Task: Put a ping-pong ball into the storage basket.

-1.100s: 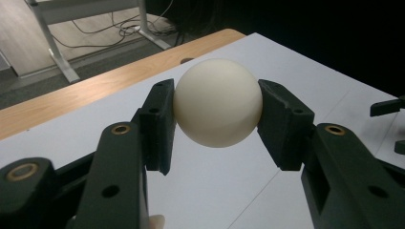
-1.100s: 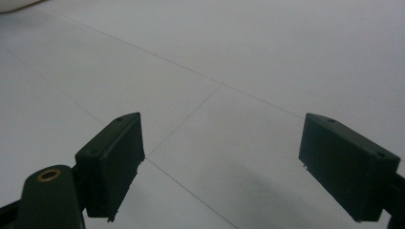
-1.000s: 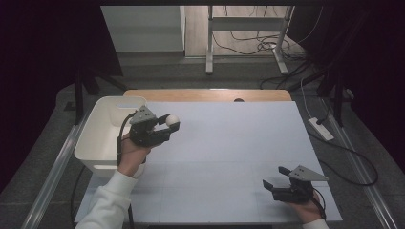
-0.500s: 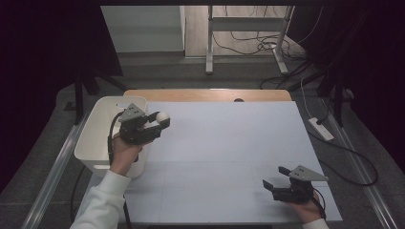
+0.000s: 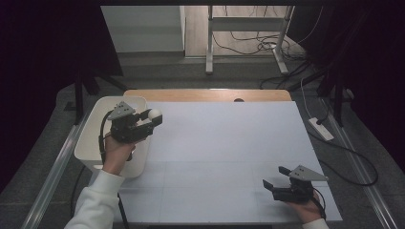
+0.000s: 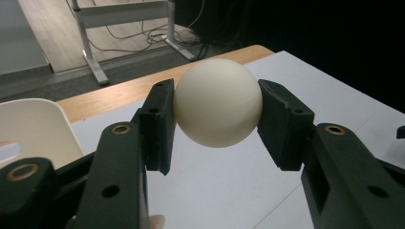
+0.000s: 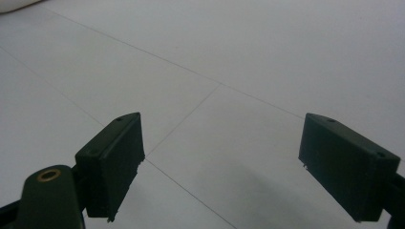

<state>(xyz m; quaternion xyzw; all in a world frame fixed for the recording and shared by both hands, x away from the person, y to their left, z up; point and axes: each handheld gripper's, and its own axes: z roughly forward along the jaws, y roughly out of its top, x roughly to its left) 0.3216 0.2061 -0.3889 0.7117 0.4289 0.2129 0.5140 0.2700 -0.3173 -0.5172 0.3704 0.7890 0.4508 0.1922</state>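
Toward nine o'clock on the surface (image 5: 224, 143), the left gripper (image 5: 152, 119) hangs above the seam where a white bin (image 5: 90, 138) meets the pale sheet, its jaws clamped on a ball (image 5: 154, 113). Seen through the left gripper view, the ball (image 6: 218, 102) is a smooth, matte, cream-white sphere, pinched at its two sides by flat black blocky pads with small screw holes, and brass-coloured rivets show on the arms behind them. The bin is a rounded-corner tub of plain white plastic with a thick rolled rim; the hand (image 5: 117, 150) and the gripper body cover much of its inside, so I cannot tell what, if anything, lies in it. A white sleeve (image 5: 95, 202) leads down to six o'clock. The surface itself is a flat matte white sheet marked by thin straight seams, laid over a wooden top whose bare light-brown edge (image 5: 205, 94) shows at twelve o'clock. Down at five o'clock the right gripper (image 5: 273, 180) sits low by the near edge, a grey three-cornered plate on top; the right gripper view shows its jaws spread wide with nothing between them over the seamed sheet (image 7: 229, 71).
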